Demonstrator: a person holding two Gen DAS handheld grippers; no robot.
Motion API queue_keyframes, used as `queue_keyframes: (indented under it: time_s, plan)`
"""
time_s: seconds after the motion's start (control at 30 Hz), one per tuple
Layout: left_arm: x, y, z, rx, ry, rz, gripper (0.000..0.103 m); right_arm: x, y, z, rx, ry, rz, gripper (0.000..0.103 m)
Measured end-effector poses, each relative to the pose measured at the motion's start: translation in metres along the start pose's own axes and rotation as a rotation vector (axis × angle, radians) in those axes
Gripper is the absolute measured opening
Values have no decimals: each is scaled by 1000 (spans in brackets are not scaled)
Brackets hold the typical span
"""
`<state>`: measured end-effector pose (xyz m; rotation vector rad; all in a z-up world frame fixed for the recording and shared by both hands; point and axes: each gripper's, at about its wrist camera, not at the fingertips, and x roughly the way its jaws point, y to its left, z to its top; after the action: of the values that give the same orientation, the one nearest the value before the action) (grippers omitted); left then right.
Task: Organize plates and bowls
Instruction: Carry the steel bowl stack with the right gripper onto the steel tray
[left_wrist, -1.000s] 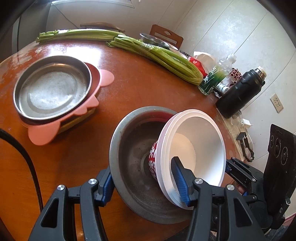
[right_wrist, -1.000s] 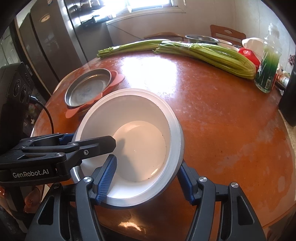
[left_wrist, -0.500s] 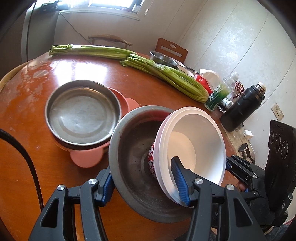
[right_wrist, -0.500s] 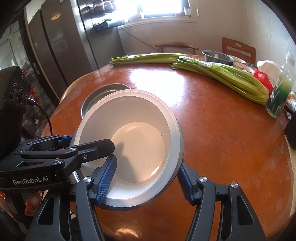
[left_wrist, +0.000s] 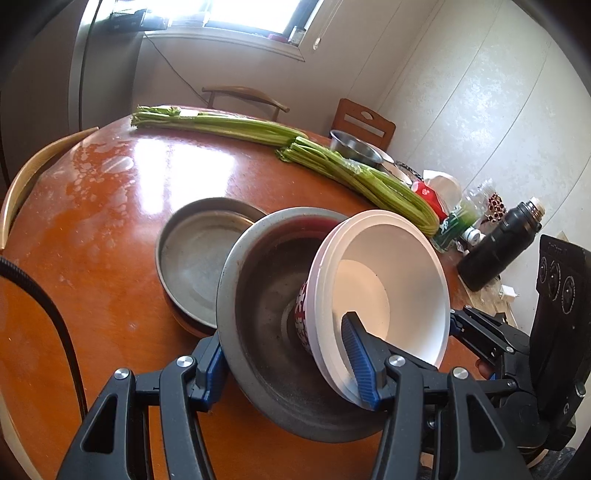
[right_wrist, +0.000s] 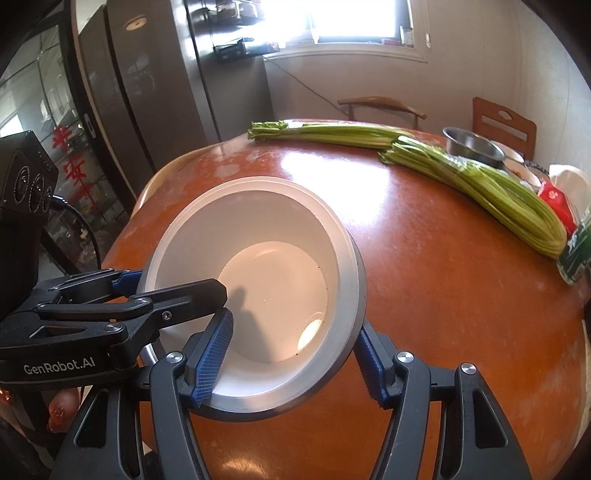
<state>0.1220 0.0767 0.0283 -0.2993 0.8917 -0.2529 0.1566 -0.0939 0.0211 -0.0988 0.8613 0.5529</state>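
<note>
Left wrist view: left gripper (left_wrist: 291, 365) clamps a tilted nest — a white bowl (left_wrist: 388, 280) sitting inside a grey metal bowl (left_wrist: 258, 314). One pad sits outside the metal wall, the other inside the white bowl, so the jaws are narrowed onto both walls at once. The nest is held above the round wooden table (left_wrist: 110, 206), its rim overlapping the view of a shallow metal plate (left_wrist: 199, 258) resting on the table just beyond.

Right wrist view: right gripper (right_wrist: 295, 358) holds the same nest from the opposite side; left pad inside the white bowl (right_wrist: 258, 258), right pad against the metal rim. Jaws part-way closed, gripping.

Celery bunches (left_wrist: 332, 162), another steel bowl (left_wrist: 354, 147), and a black flask (left_wrist: 498, 247) lie toward the far edge, well apart.

Step in hand, judged: two-handed carry of the nested bowls toward the plate stack. Next move calls for levelling the nest, centring it over the plate, lowering together — then releasing both grips without tipping the white bowl out.
</note>
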Motion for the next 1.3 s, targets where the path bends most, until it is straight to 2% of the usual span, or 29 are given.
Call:
queue_keyframes:
  time_s: [0.47,1.3]
  plan:
    - [11,23,40,-11,-14,41,56,33,1,40,-14,6,19,67]
    - [49,50,45,-48,33,77,56,82,-2,40,-12,79,30,67]
